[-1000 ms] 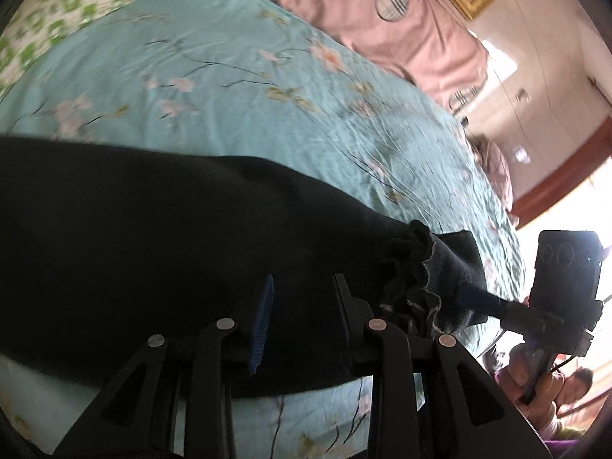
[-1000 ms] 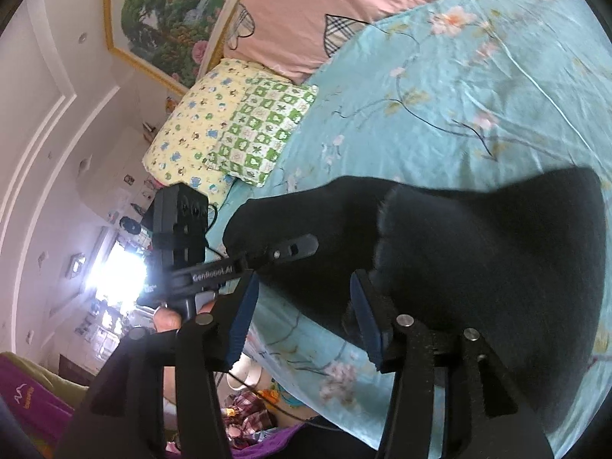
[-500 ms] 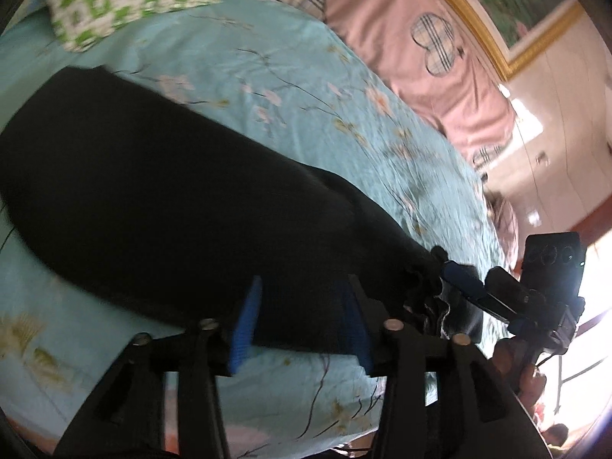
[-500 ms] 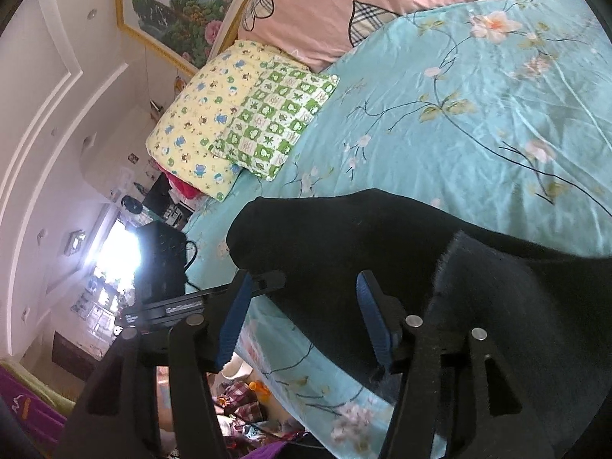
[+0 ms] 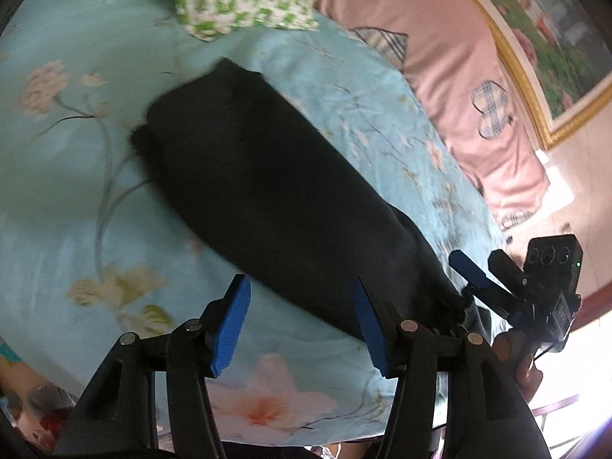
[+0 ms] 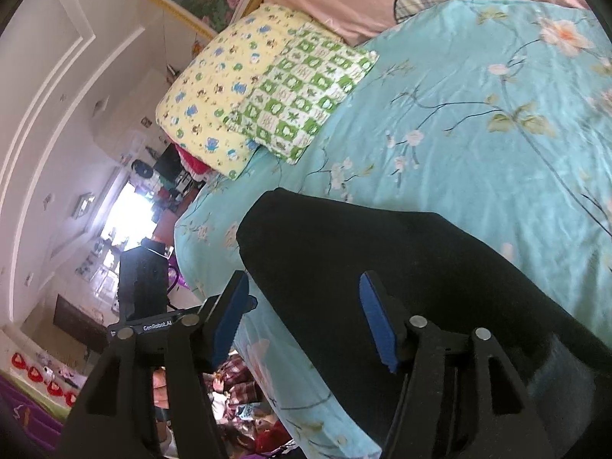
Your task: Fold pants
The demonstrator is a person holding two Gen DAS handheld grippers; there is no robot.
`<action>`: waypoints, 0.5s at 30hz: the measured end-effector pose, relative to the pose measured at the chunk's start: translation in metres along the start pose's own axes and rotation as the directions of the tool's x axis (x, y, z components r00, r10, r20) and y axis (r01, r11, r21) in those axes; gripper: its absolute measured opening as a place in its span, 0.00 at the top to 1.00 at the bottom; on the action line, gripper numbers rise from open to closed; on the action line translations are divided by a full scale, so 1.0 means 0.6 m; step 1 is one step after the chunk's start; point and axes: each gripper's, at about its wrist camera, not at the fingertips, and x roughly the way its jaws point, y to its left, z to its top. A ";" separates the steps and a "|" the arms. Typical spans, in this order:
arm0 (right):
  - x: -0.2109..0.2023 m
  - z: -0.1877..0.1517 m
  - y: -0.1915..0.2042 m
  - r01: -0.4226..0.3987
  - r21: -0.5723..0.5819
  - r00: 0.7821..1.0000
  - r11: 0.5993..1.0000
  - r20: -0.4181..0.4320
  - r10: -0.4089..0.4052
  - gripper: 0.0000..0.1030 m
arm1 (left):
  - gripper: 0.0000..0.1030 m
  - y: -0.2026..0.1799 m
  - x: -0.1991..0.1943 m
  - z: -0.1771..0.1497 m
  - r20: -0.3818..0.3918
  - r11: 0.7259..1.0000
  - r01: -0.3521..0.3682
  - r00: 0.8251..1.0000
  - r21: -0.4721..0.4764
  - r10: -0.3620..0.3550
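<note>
Black pants (image 5: 275, 199) lie folded lengthwise as a long dark band on the teal flowered bedsheet (image 5: 69, 176). They also show in the right wrist view (image 6: 382, 260). My left gripper (image 5: 302, 317) is open and empty, held above the bed's near edge beside the pants. My right gripper (image 6: 306, 313) is open and empty above the waist end of the pants. The right gripper also shows in the left wrist view (image 5: 482, 283) at the pants' near right end.
Green checked pillow (image 6: 302, 91) and yellow patterned pillow (image 6: 222, 91) lie at the head of the bed. A pink quilt (image 5: 440, 61) runs along the far side. A framed picture (image 5: 535, 30) hangs on the wall. The bed edge drops off near both grippers.
Both grippers have let go of the pants and pulled back, jaws wider. The left wrist view swung so the whole folded pants now lie in sight.
</note>
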 end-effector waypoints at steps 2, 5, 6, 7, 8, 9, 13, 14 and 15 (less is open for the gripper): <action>0.013 0.005 0.004 -0.008 -0.008 1.000 1.000 -0.012 0.008 0.39 | 0.45 0.010 -0.002 0.003 0.004 1.000 -0.006 1.000 -0.016 0.006; 0.031 0.013 0.010 -0.014 -0.026 0.999 1.000 -0.031 0.013 0.39 | 0.45 0.023 -0.006 0.008 0.012 0.999 -0.005 1.000 -0.034 0.005; 0.036 0.016 0.012 -0.017 -0.031 0.999 0.999 -0.037 0.016 0.39 | 0.45 0.027 -0.007 0.010 0.016 0.999 -0.009 1.000 -0.041 0.010; 0.043 0.020 0.014 -0.020 -0.036 0.999 0.999 -0.043 0.018 0.39 | 0.45 0.031 -0.009 0.011 0.019 0.999 -0.014 1.000 -0.047 0.014; 0.048 0.022 0.016 -0.021 -0.041 0.999 0.999 -0.047 0.019 0.39 | 0.45 0.034 -0.011 0.012 0.021 0.999 -0.015 1.000 -0.051 0.016; 0.054 0.025 0.018 -0.021 -0.045 0.998 0.999 -0.052 0.019 0.39 | 0.45 0.039 -0.013 0.013 0.024 0.998 -0.017 1.000 -0.057 0.019; 0.076 0.038 0.022 -0.023 -0.057 0.997 0.998 -0.080 0.019 0.39 | 0.45 0.050 -0.021 0.017 0.039 0.996 -0.032 0.999 -0.078 0.036; 0.081 0.041 0.022 -0.022 -0.063 0.996 0.998 -0.087 0.017 0.39 | 0.45 0.052 -0.021 0.019 0.042 0.996 -0.034 0.998 -0.086 0.037; 0.086 0.045 0.023 -0.022 -0.071 0.996 0.997 -0.093 0.016 0.39 | 0.45 0.058 -0.023 0.022 0.048 0.994 -0.034 0.998 -0.100 0.039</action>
